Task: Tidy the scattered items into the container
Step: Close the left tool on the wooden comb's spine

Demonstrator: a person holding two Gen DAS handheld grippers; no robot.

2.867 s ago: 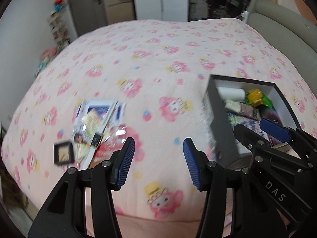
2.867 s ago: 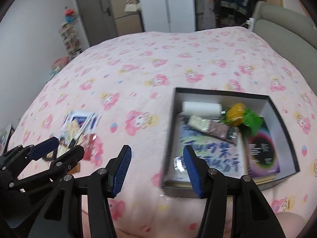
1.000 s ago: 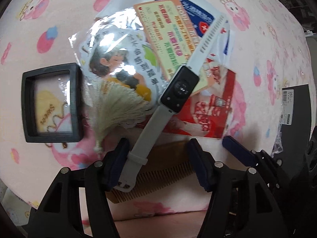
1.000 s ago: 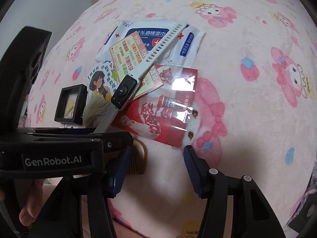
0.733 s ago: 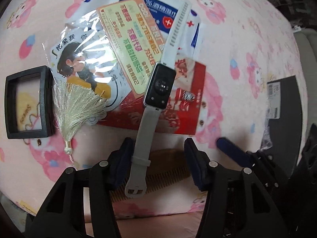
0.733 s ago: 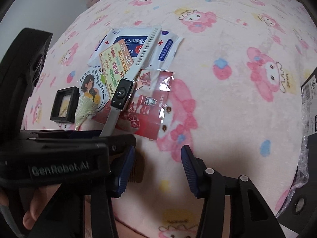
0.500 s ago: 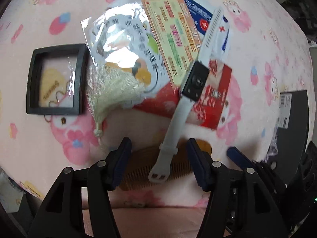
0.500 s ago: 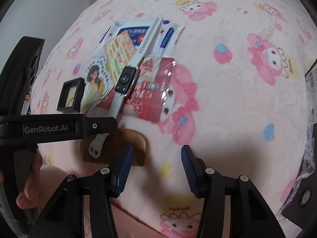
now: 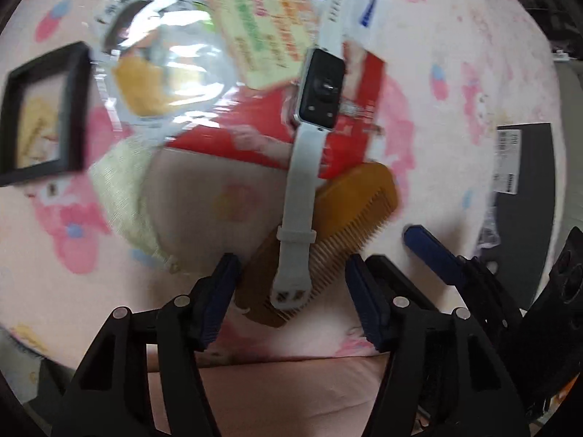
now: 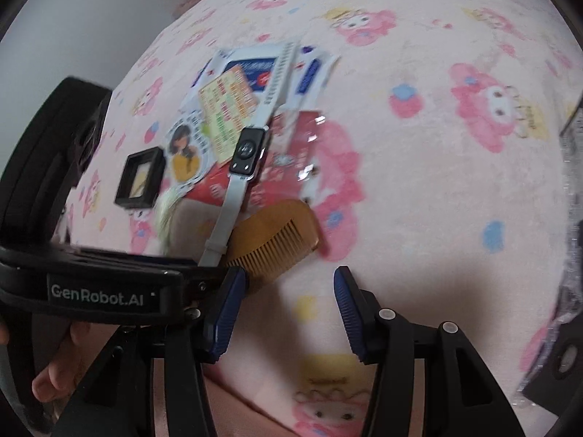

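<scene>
A smartwatch [image 9: 320, 87] with a pale grey strap lies across a red packet [image 9: 255, 138]. Its strap end rests on a wooden comb [image 9: 349, 200]. My left gripper [image 9: 291, 300] stands open low over the bed, with the strap end and the comb's near part between its fingers, and the pads are not pressing. In the right wrist view the watch [image 10: 247, 149] and comb [image 10: 273, 236] lie just ahead of my open right gripper [image 10: 288, 309], which has only bedspread between its fingers. The black box [image 9: 524, 167] sits at the right edge.
A small black frame [image 9: 40, 109], a cream tassel [image 9: 124, 196], a cartoon sticker in a clear sleeve [image 9: 153, 54], a yellow-green card [image 9: 262, 25] and a blue-white wipes pack [image 10: 255, 65] lie in the pile on the pink bedspread [image 10: 437, 182]. A hand [image 10: 54, 382] holds the left gripper.
My left gripper has shifted across the pile and its jaws stand a little wider. The strap end, earlier against the left finger, now lies loose on the comb. The right gripper has hardly moved.
</scene>
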